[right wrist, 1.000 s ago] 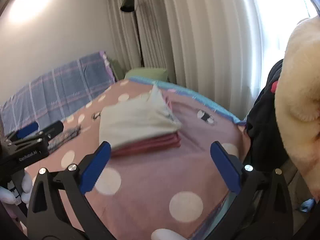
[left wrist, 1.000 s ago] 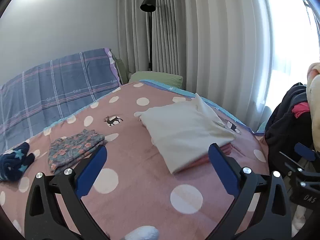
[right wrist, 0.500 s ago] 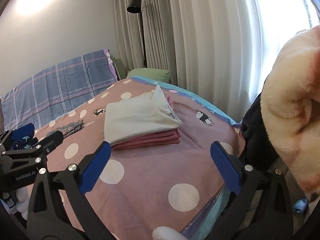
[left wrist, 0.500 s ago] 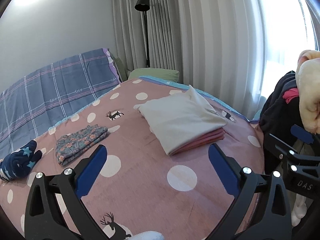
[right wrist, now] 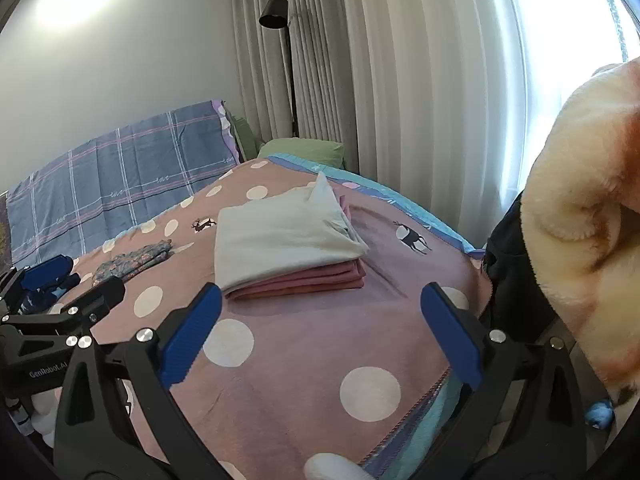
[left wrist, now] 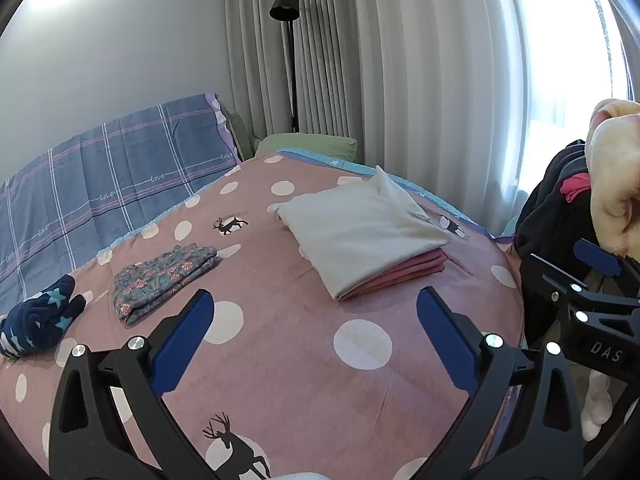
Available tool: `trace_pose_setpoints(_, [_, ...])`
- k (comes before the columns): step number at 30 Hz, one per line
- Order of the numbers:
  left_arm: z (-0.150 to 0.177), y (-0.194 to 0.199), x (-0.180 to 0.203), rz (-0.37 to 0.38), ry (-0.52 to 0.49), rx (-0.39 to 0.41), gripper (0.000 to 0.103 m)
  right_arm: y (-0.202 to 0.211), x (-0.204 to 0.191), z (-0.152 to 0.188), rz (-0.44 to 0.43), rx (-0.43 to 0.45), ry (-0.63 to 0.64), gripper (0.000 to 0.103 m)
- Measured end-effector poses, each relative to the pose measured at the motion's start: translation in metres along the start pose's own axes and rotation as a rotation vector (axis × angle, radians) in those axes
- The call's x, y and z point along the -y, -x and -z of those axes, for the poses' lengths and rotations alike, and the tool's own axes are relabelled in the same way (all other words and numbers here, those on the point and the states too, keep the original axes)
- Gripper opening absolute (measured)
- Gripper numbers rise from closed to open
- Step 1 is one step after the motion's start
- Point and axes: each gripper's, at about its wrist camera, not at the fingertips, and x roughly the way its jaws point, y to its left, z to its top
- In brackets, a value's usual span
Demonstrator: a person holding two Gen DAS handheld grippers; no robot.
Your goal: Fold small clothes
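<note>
A folded white garment [left wrist: 360,236] lies on top of a folded pink one [left wrist: 404,272] on the pink dotted bedspread [left wrist: 280,340]; the stack also shows in the right wrist view [right wrist: 280,240]. A folded floral garment [left wrist: 160,276] and a dark blue star-patterned piece [left wrist: 40,320] lie to the left. My left gripper [left wrist: 314,340] is open and empty, held above the bed's near part. My right gripper [right wrist: 320,340] is open and empty, near the bed's right edge.
A pile of dark clothes [left wrist: 556,216] with a cream fleece [right wrist: 580,240] on it stands right of the bed. A blue plaid cover [left wrist: 100,184] and a green pillow [left wrist: 308,144] lie at the head. A floor lamp [left wrist: 286,4] and curtains stand behind.
Both grippers have drawn back and risen from the folded stack, so more of the bedspread shows. Both stay open and empty.
</note>
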Motion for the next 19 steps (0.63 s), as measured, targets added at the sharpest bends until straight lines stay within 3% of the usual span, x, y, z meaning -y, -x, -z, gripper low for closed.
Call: trace_pose_setpoints(19, [0.0031,-0.0029,-0.0024,0.011,-0.008,-0.016,0.102,-0.0048,-0.0028,-0.0023,0.004,-0.013,0.0,0.101])
